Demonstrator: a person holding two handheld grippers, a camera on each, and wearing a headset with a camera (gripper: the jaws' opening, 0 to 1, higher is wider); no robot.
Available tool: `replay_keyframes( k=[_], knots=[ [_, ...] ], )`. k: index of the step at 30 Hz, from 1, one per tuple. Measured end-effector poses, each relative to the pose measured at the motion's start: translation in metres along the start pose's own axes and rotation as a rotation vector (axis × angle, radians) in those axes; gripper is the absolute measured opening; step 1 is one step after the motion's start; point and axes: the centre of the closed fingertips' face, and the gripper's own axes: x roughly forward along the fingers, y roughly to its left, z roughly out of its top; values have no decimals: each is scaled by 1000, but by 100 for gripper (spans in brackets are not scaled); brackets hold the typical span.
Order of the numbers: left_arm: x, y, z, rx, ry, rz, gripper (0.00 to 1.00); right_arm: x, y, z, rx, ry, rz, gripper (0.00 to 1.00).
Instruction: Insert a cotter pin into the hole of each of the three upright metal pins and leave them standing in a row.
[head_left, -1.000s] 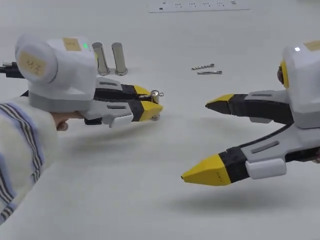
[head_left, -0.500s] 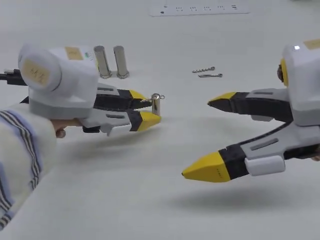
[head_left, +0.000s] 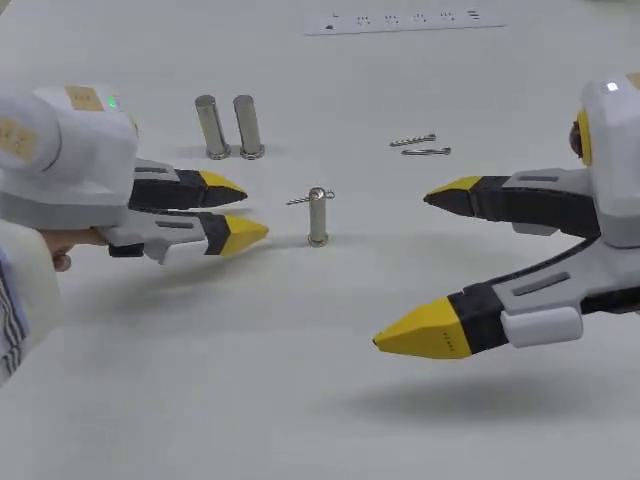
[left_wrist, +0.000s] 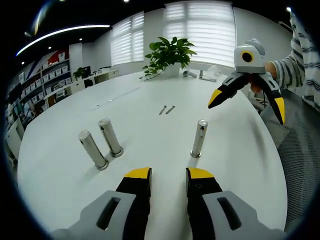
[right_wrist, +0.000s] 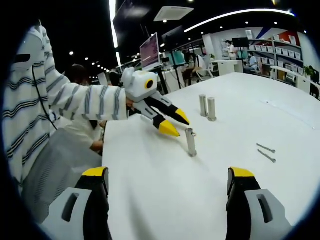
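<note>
Metal pin (head_left: 318, 218), cotter pin (head_left: 306, 199) inserted, stands upright, untouched. Left gripper (head_left: 252, 210) fingers narrow, empty; right gripper (head_left: 403, 270) fingers wide, empty.

- The right gripper (right_wrist: 167, 175) rises from the bottom edge, its yellow-tipped jaws spread wide.
- At centre frame one metal pin (right_wrist: 190, 143) stands upright on the white table (right_wrist: 150, 200).
- Up-left of it the left gripper (right_wrist: 175, 125) points its way with jaws slightly parted, clear of the pin; a striped sleeve (right_wrist: 85, 107) is behind.
- Higher up, two more pins (right_wrist: 211, 109) stand side by side.
- At right lie two cotter pins (right_wrist: 265, 148).
</note>
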Motion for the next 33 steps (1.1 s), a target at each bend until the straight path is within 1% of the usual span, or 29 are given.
replay_keyframes(
  k=[1, 2, 5, 6, 7, 9, 10, 11, 13, 14, 15, 18, 20, 22, 23, 25, 27, 29, 31, 33],
  knots=[
    [-1, 7, 2, -17, -19, 19, 26, 0, 0, -1, 0, 3, 0, 100],
    [-3, 16, 4, -42, -29, 50, 27, 0, 0, -2, 1, 6, 1, 100],
    [-7, 37, 9, -49, -51, 112, 29, -1, -1, -6, 9, 12, -3, 100],
    [-7, 42, 10, -47, -56, 126, 29, -2, -1, -7, 12, 14, -3, 100],
    [-8, 51, 12, -47, -60, 156, 29, -2, -2, -9, 17, 17, -8, 100],
    [-8, 62, 14, -45, -51, 192, 30, -3, -4, -11, 19, 26, -20, 100],
    [-8, 73, 14, -32, -35, 235, 30, -4, -6, -13, 14, 33, -27, 100],
    [-7, 77, 17, -33, -43, 249, 30, -4, -7, -13, 14, 34, -32, 100],
    [-3, 83, 21, -35, -44, 254, 32, -5, -7, -14, 22, 32, -33, 100],
    [-1, 88, 23, -18, -39, 272, 32, -5, -6, -14, 26, 28, -33, 100],
    [1, 91, 23, -3, -29, 277, 32, -6, -6, -14, 28, 28, -34, 100],
    [9, 95, 27, -6, -33, 277, 32, -6, -6, -15, 33, 29, -36, 100],
    [12, 96, 26, 17, -18, 282, 31, -6, -6, -17, 36, 32, -34, 99],
    [16, 97, 27, 7, -24, 286, 31, -6, -5, -20, 39, 34, -33, 99],
    [19, 98, 28, -14, -34, 295, 31, -5, -3, -21, 42, 32, -31, 99],
    [20, 100, 29, -13, -36, 303, 30, -5, -1, -21, 45, 32, -27, 99],
    [22, 99, 31, 0, -40, 300, 29, -5, 0, -24, 41, 46, -19, 99],
    [24, 98, 30, 8, -34, 296, 28, -5, 0, -26, 35, 55, -17, 99],
    [25, 99, 28, 12, -27, 296, 25, -5, 1, -26, 33, 58, -10, 99],
    [26, 98, 26, 6, -19, 291, 22, -5, 1, -26, 22, 64, -3, 99]
  ],
)
